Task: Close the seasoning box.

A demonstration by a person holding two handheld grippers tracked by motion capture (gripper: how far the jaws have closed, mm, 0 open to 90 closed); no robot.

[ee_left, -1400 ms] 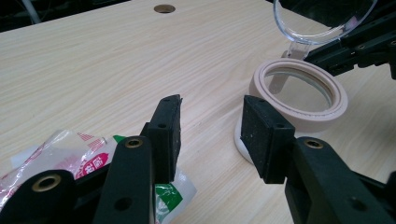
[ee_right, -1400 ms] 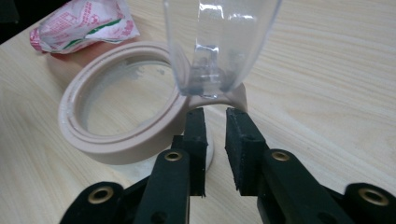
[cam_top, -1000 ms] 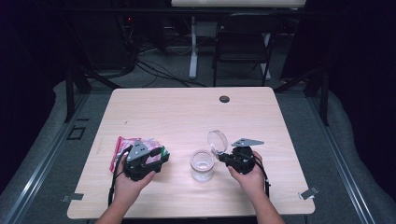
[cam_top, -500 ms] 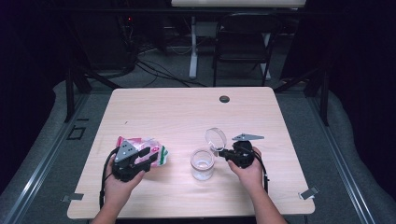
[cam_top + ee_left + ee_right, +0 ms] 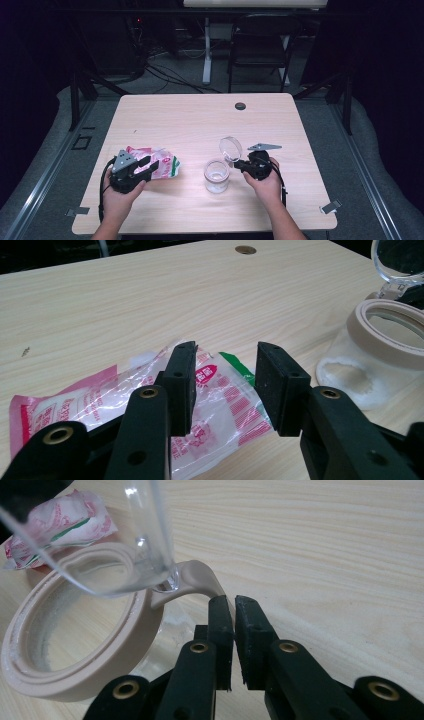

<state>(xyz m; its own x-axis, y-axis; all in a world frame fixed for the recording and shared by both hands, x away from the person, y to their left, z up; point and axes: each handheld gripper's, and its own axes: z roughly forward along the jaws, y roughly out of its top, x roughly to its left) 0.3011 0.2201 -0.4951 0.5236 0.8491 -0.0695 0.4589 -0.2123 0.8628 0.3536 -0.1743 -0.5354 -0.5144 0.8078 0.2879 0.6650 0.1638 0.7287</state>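
- The left gripper [image 5: 225, 385] has its jaws about half open. Between them, and a little below, the packet [image 5: 215, 405] is lying, but the pads do not press on it.
- This packet is pink, white and green plastic, lying flat on the table [image 5: 125, 305]. In the left gripper view it fills the lower left and middle of the frame.
- In the high view the left gripper [image 5: 152, 166] is in the lower left part of the table, and the packet [image 5: 162, 161] is just under its tips. The left hand [image 5: 120, 197] holds the gripper from below.
- The right gripper [image 5: 233, 605] has its jaws nearly together, with only a thin gap. The tips are at the beige tab [image 5: 200, 577] which comes out from the jar's rim; whether they pinch it I cannot tell.
- The jar [image 5: 75, 650] is at the left of the right gripper view, with a thick beige ring at its mouth. Its clear lid [image 5: 135, 540] stands open and tilted above the ring.
- In the high view the jar [image 5: 216, 176] stands in the lower middle of the table, between the two grippers, and the lid [image 5: 230, 148] rises at its upper right. The right gripper [image 5: 239, 164] is just to the right of it, held by the right hand [image 5: 265, 182].
- Some white material is on the bottom of the jar.
- A small dark round thing [image 5: 240, 106] is near the far edge of the table, well apart from all the rest.
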